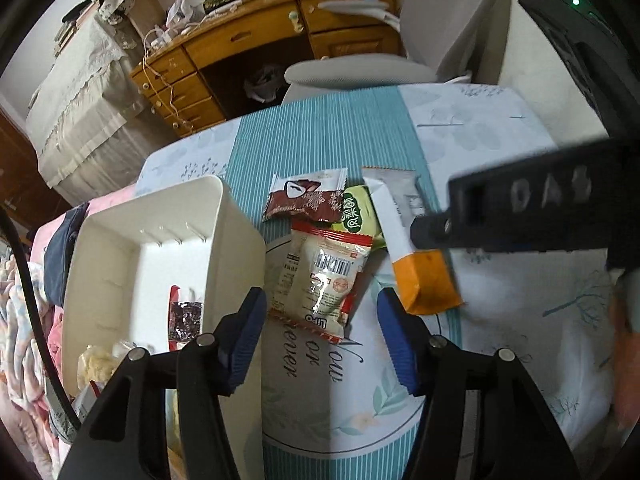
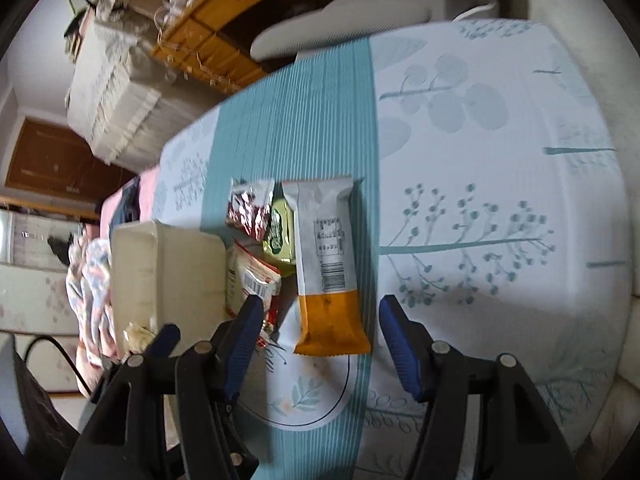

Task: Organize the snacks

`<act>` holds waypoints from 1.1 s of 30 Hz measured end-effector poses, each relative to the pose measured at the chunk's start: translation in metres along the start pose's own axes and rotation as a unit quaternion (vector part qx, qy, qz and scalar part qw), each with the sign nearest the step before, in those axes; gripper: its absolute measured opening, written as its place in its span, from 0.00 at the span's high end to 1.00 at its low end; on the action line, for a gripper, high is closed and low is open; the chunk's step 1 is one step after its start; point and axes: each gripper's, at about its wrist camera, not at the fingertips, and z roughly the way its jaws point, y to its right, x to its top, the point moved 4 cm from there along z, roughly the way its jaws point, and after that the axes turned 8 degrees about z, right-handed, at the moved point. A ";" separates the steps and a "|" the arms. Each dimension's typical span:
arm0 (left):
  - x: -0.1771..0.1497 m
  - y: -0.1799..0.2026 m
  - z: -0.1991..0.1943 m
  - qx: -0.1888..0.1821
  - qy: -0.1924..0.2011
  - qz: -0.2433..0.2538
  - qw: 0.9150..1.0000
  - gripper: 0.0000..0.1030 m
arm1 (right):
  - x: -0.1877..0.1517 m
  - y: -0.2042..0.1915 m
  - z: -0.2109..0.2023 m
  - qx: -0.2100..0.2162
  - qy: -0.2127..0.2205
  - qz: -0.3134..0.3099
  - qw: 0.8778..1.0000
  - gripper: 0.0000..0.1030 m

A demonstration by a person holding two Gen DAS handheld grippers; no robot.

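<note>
While both tools hang above the table [image 1: 520, 320], neither one grips anything. The left tool [image 1: 322, 338] has its blue-padded fingers [image 1: 246, 336] spread wide, hovering over a cream-and-red snack packet [image 1: 322, 280] that lies just right of the white bin [image 1: 224, 248], touching or nearly touching its wall. The right tool [image 2: 322, 346] is likewise spread, its jaws standing either side of the near end of an orange-and-white snack bar [image 2: 328, 268] without touching it; in the left wrist view this same tool shows as a dark blurred body [image 1: 532, 208] over the bar [image 1: 416, 264].

Taking the white bin [image 2: 176, 264] as landmark: the cream-and-red packet [image 2: 250, 280] sits right beside its right wall, a dark red wrapper [image 1: 306, 198] lies beyond that packet near the bin's far right corner, a green packet [image 1: 360, 212] lies between the red wrapper and the bar, partly under its neighbours, and the bar is farthest from the bin of the four. All four rest on the teal striped runner [image 1: 320, 132] of the tablecloth, in a loose overlapping cluster.

Inside the bin a few snacks already lie at its near end: a dark red-edged packet [image 1: 184, 318] and a pale yellowish one [image 1: 98, 364], the latter partly hidden by the tool's frame.

Beyond the table, away from the bin, stand a grey chair [image 1: 360, 72] and a wooden desk [image 1: 248, 36].
</note>
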 end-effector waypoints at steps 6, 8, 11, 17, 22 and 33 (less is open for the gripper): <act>0.007 -0.001 0.019 -0.002 -0.023 -0.007 1.000 0.45 | 0.005 -0.004 0.028 -0.018 -0.026 -0.007 0.999 0.55; 0.009 -0.001 0.023 -0.004 -0.027 -0.007 1.000 0.45 | 0.004 -0.006 0.034 -0.027 -0.031 -0.014 0.999 0.58; 0.011 -0.001 0.030 -0.014 -0.044 -0.012 0.999 0.45 | 0.003 -0.006 0.040 -0.045 -0.038 -0.025 0.998 0.67; 0.017 -0.003 0.041 -0.019 -0.067 -0.017 0.997 0.45 | 0.009 0.004 0.033 -0.049 -0.028 -0.034 0.998 0.68; 0.020 -0.005 0.051 -0.022 -0.090 -0.028 0.995 0.44 | 0.014 0.023 0.021 -0.056 -0.016 -0.013 0.998 0.68; 0.028 0.000 0.068 0.016 -0.110 0.012 0.994 0.38 | 0.003 0.062 -0.016 -0.050 0.006 0.039 0.998 0.68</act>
